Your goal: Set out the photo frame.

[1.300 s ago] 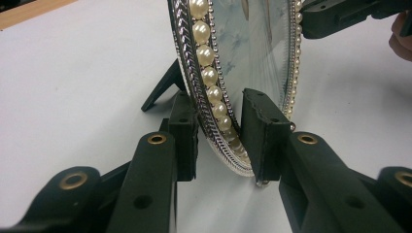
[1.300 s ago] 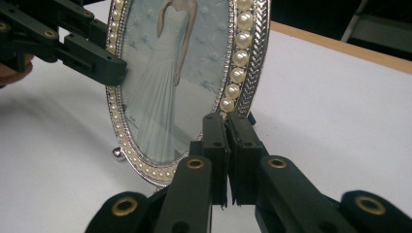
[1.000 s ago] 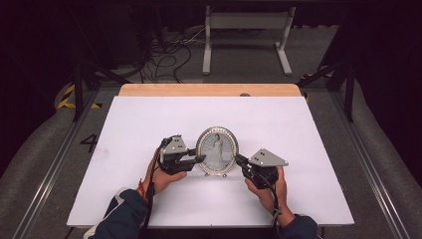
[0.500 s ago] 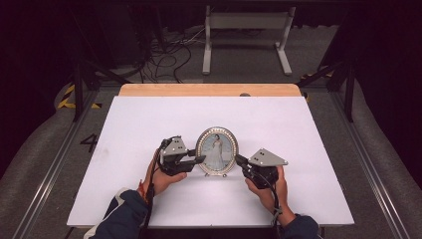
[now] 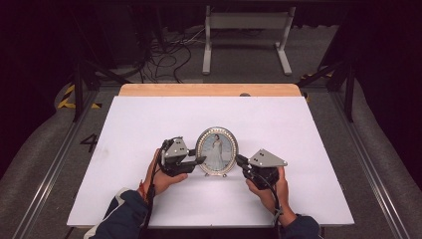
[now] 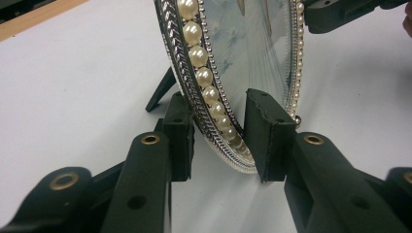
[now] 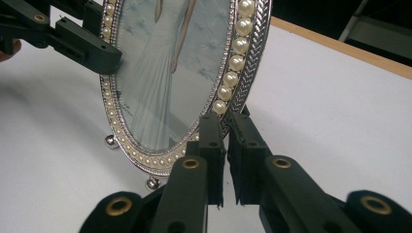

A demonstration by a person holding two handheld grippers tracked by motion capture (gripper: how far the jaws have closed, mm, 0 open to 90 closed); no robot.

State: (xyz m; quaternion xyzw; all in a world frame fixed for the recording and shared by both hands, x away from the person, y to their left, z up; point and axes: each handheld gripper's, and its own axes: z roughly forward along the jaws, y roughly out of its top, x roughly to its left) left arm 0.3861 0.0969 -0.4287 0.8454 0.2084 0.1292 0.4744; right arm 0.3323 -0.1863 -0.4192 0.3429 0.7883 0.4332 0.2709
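Note:
An oval silver picture frame (image 5: 217,151) with a pearl rim stands upright at the middle of the white table top (image 5: 139,124); it holds a photo of a person in a long pale dress. My left gripper (image 5: 200,160) is at the frame's left edge. In the left gripper view the rim (image 6: 214,97) passes between the two pads of this gripper (image 6: 222,138), which stands open with a gap on each side. My right gripper (image 5: 239,160) is at the frame's right edge, and in the right gripper view it (image 7: 225,145) is shut on the lower rim (image 7: 233,73).
A strip of bare wood (image 5: 209,89) runs along the table's far edge. Beyond it on the floor are a white metal stand (image 5: 246,30) and loose cables (image 5: 169,50). Rails run along both sides of the table.

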